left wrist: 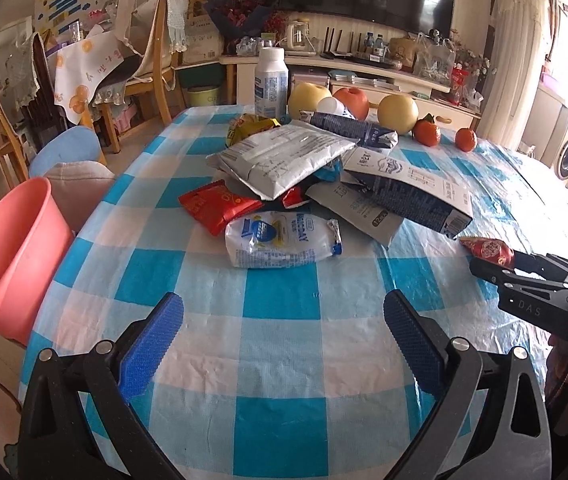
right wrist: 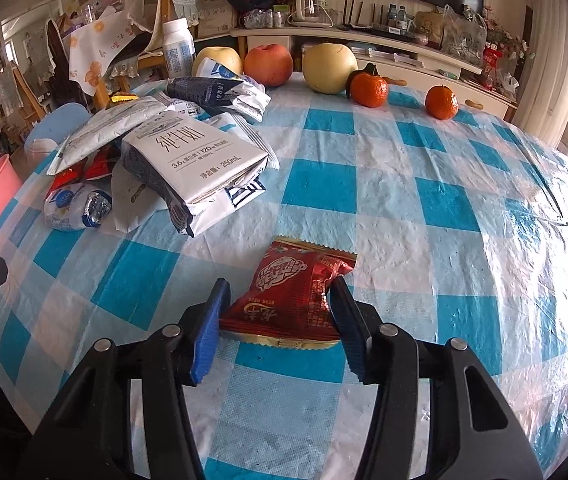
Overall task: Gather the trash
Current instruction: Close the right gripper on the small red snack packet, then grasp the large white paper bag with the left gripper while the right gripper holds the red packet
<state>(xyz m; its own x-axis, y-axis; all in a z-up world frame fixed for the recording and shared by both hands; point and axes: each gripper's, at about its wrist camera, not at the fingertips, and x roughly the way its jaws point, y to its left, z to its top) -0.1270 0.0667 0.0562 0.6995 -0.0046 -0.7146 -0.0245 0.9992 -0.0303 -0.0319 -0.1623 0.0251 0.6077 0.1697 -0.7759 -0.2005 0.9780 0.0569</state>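
Right tongs straddle red snack wrapper, pads touching, grip uncertain. Left tongs released above bare table near front edge.

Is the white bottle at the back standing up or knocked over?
Standing up. The white bottle rests on its base on the checked table, cap on top, behind the pile of flattened cartons.

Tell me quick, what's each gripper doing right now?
Left gripper: open, empty, over the table.
Right gripper: open, fingers either side of the red snack wrapper, not clamped.
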